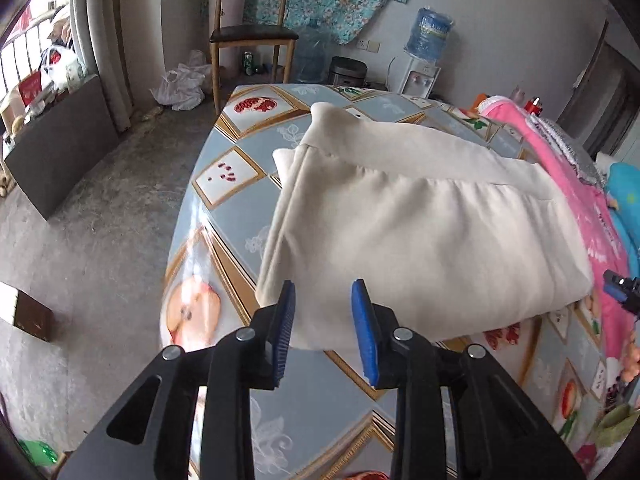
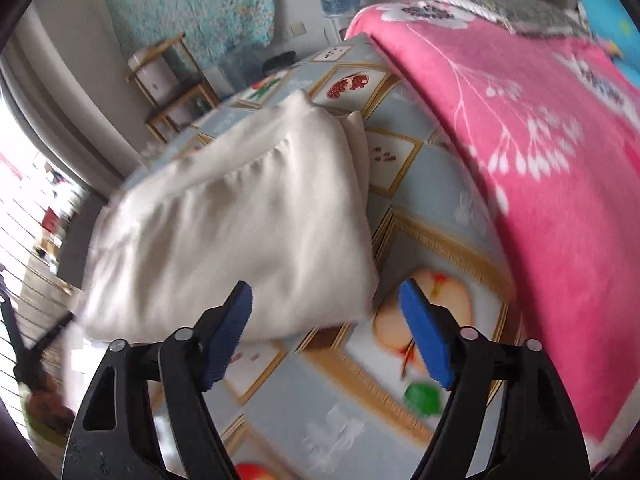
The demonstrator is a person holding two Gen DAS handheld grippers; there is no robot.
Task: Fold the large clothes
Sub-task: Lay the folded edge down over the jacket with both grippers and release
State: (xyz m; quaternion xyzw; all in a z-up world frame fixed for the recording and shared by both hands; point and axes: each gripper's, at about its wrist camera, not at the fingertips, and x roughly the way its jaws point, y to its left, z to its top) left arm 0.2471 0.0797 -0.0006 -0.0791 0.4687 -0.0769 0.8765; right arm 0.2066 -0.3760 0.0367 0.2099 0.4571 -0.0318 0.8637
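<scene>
A cream garment [image 1: 420,232] lies folded into a thick rectangle on the table's fruit-pattern cloth [image 1: 240,152]. My left gripper [image 1: 323,285] hovers at the garment's near edge. Its blue pads [image 1: 286,320] stand apart, with the cloth's edge showing in the gap and neither pad pressing on it. In the right wrist view the same garment [image 2: 240,208] sits left of centre. My right gripper [image 2: 325,286] is wide open at the garment's near right corner, its right pad [image 2: 424,336] over the bare tablecloth [image 2: 420,184]. Nothing is gripped.
A pink flowered blanket [image 2: 520,140] covers the table's right side, close beside the garment. Beyond the far end stand a wooden chair [image 1: 252,36] and a water dispenser [image 1: 424,40]. Concrete floor [image 1: 100,220] and a dark cabinet [image 1: 60,148] lie to the left.
</scene>
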